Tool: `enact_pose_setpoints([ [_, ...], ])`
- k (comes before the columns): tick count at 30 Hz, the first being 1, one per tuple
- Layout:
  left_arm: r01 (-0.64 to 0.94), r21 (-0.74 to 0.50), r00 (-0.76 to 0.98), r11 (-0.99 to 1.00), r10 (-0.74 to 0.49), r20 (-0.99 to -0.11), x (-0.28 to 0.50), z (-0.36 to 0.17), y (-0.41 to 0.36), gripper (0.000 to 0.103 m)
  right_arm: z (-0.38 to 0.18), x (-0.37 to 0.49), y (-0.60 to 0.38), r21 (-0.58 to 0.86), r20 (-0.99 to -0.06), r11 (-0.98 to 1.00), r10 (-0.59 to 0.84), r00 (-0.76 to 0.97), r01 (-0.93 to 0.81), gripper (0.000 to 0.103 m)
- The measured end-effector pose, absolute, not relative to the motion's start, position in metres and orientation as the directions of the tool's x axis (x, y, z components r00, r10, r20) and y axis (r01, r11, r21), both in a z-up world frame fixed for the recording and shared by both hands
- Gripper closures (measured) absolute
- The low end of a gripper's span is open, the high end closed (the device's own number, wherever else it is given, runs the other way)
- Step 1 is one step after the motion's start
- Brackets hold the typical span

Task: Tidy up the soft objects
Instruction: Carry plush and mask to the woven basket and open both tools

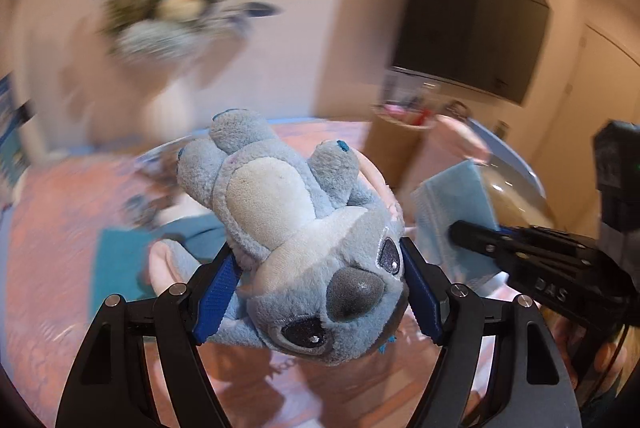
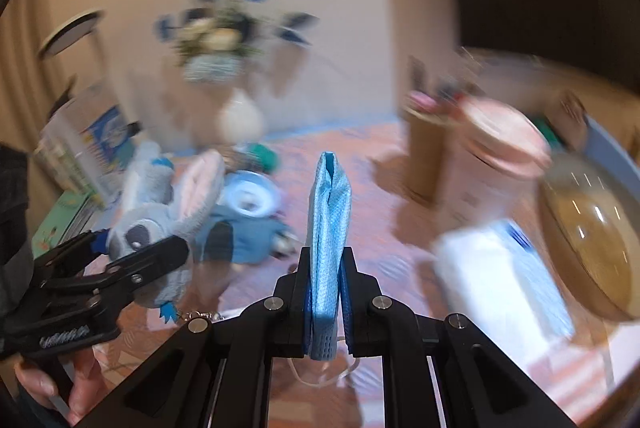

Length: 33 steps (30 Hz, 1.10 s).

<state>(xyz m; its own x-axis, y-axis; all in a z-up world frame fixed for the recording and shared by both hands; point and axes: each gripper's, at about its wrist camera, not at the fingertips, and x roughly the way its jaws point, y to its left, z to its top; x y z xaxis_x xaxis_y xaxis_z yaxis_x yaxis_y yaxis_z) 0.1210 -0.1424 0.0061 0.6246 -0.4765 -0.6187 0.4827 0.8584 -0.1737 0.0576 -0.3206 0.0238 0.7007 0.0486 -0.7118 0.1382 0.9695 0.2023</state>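
My left gripper [image 1: 320,268] is shut on a blue-grey plush toy [image 1: 296,228] with a pale belly, gripped at the head and held above the table. The toy also shows in the right wrist view [image 2: 156,224], with the left gripper [image 2: 120,256] around it. My right gripper [image 2: 328,268] is shut on a folded light-blue face mask [image 2: 330,216] that stands upright between the pads. In the left wrist view the mask [image 1: 452,212] and the right gripper [image 1: 480,244] are at the right.
A table with a reddish patterned cloth [image 2: 380,164] holds a blue garment [image 2: 244,236], a blue-white ring-shaped item [image 2: 250,194], a pink lidded box [image 2: 508,140], a brown glass bowl [image 2: 588,240] and a white packet [image 2: 500,268]. A vase with flowers [image 2: 216,44] stands behind.
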Motion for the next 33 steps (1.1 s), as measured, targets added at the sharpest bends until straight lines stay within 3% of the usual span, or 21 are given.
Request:
enact_pose_setpoints([
  [5,0.606,-0.128,0.567,0.785,-0.539,-0.622,0.121,0.01,-0.213,0.029,0.037,0.033,-0.377,0.238,-0.682,0.937,-0.028,0.731,0.257,0.092],
  [10,0.687,-0.159,0.488,0.709,-0.612,-0.622,0.122,0.012,-0.266,0.029,0.051,0.012,-0.43,0.255,-0.654,0.9,-0.108,0.748,0.353,0.092],
  [21,0.819,-0.146,0.409,0.555,-0.742,-0.531,0.117,0.055,-0.369,0.029,0.073,-0.017,-0.534,0.332,-0.597,0.777,-0.265,0.757,0.534,0.092],
  [27,0.823,-0.166,0.379,0.543,-0.743,-0.551,0.139,0.046,-0.422,0.027,0.055,-0.01,-0.591,0.39,-0.654,0.666,-0.285,0.701,0.636,0.091],
  [33,0.815,-0.148,0.381,0.56,-0.711,-0.592,0.145,0.031,-0.448,0.026,0.025,0.001,-0.607,0.347,-0.726,0.65,-0.27,0.632,0.676,0.091],
])
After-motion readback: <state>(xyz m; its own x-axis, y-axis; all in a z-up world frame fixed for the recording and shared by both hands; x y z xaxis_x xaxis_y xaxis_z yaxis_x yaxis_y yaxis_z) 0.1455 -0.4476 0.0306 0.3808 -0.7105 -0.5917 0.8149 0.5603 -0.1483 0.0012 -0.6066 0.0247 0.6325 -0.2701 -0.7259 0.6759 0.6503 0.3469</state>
